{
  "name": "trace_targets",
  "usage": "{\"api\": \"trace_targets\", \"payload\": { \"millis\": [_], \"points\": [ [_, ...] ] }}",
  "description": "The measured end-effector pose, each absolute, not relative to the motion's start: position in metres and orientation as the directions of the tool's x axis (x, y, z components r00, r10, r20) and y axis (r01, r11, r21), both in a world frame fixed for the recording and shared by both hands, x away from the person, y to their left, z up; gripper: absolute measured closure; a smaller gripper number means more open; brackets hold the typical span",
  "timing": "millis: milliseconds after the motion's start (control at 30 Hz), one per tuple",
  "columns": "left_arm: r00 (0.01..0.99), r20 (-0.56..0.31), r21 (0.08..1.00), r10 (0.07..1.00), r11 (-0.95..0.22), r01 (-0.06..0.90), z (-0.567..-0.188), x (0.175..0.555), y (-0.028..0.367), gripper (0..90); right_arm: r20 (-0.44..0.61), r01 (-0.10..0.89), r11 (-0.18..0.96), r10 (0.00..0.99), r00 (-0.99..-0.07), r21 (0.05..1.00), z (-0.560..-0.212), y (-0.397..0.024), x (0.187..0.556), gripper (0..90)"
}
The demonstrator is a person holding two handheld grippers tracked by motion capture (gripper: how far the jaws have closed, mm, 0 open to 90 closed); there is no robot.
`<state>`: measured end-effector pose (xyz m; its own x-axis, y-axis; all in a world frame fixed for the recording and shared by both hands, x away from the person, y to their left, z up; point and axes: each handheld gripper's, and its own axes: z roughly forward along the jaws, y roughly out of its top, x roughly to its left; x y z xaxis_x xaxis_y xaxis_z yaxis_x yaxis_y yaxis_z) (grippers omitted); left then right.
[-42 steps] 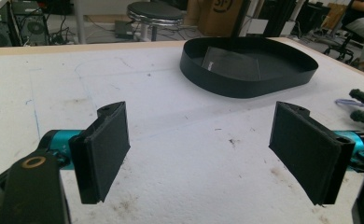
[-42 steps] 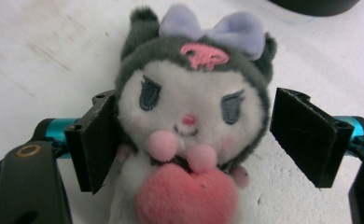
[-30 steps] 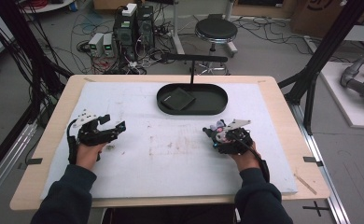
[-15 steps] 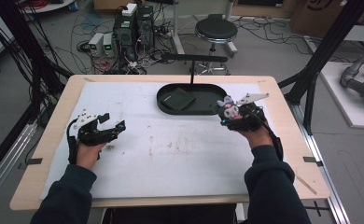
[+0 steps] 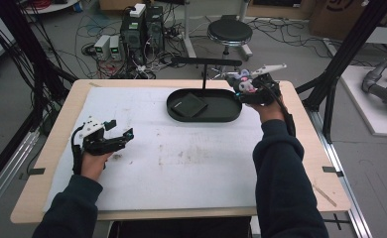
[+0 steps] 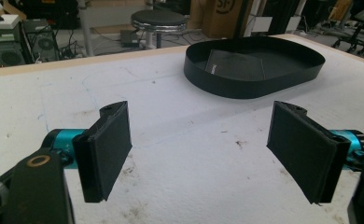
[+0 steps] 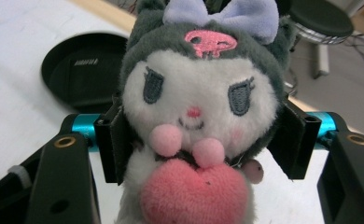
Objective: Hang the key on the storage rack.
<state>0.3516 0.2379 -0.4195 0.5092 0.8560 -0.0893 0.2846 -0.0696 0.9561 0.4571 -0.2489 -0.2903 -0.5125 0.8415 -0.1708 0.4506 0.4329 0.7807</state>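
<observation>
- Gripping a plush toy (image 7: 201, 116) in the right gripper (image 5: 241, 85), pads (image 7: 115, 144) pressing into both sides of its soft head, jaws having just been closing tighter on it.
- Holding that toy lifted off the table (image 5: 57, 148), at the right end of the black tray (image 5: 216, 115) on the far side of the table.
- Showing, in the right gripper view, a white face under a dark grey hood with a pink skull mark, a lilac bow on top, and a pink heart (image 7: 194, 193) clutched in front of the body.
- Facing the toy toward the gripper's own camera, with the tray lying below and to the left behind it.
- Resting the left gripper (image 5: 118, 140) low over the white mat (image 5: 191, 163) at the near left, well apart from the tray and the toy.
- Keeping the left jaws spread wide with nothing between the pads (image 6: 108, 149), just stained mat visible in the gap.
- Lying flat in the tray: a dark square card (image 5: 190, 105), toward its left end, apart from the toy.
- Standing behind the tray: a thin black T-shaped stand (image 5: 205, 64), close to the right gripper's tip.
- Reaching in from the near edge: two dark sleeves, the right arm (image 5: 281, 168) stretched far across the table.
</observation>
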Motion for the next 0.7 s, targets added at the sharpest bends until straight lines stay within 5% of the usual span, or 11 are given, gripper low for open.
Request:
{"api": "trace_targets", "payload": {
  "millis": [700],
  "points": [
    [0.508,-0.081,0.956,0.858,-0.077,0.282,-0.42,0.351,0.24,21.5,-0.193,0.482,0.373,0.904,-0.383,0.793,-0.271,-0.236,0.514,33.9]
  ]
}}
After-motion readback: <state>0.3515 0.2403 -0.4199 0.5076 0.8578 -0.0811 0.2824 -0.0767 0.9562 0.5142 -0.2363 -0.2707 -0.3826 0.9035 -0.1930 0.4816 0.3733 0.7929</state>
